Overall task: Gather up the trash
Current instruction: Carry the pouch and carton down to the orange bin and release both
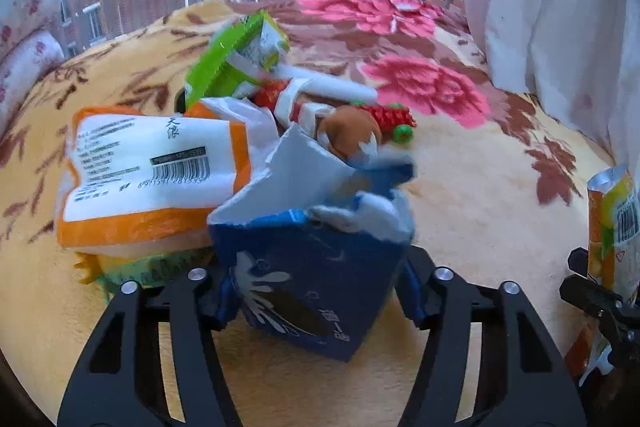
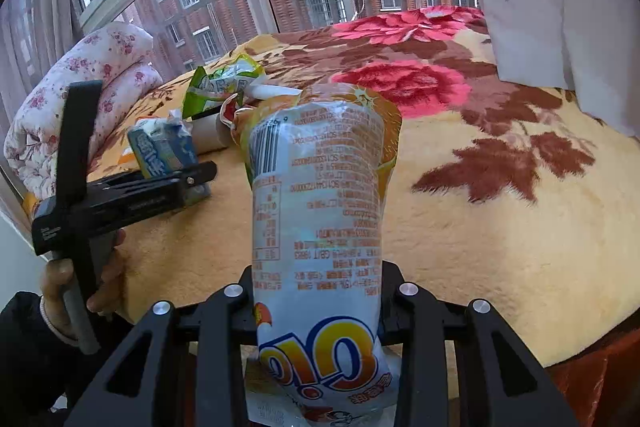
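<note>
**Both grippers loaded, pile ahead of the left one**

Left gripper (image 1: 316,291) has its jaws closed on a torn blue carton (image 1: 312,267), which fills the lower centre of the left wrist view and stands roughly upright between the blue fingertips, its ripped white top edge pointing up and away. Right gripper (image 2: 320,311) is likewise clamped, on an orange-and-white snack bag (image 2: 320,211) whose long axis runs straight up the middle of the right wrist frame, away from the camera along the fingers.

The rest of the trash lies in a heap on the floral blanket (image 1: 480,187). In the left wrist view it sits just beyond and to the upper left of the carton: an orange-edged white packet (image 1: 152,175) at left centre, a green wrapper (image 1: 236,59) above it, and a red-and-white wrapper (image 1: 304,103) near frame centre. The carton looks to be touching or nearly touching the packet, though blur makes that uncertain.

In the right wrist view the same heap sits in the upper left, well apart from the snack bag, with the left gripper and the person's hand (image 2: 80,283) between. So the left gripper is plainly the nearer one to the pile, facing it almost head-on; the right would have to swing toward frame left to bring its bag there. No bin or collecting bag is visible in either view.
</note>
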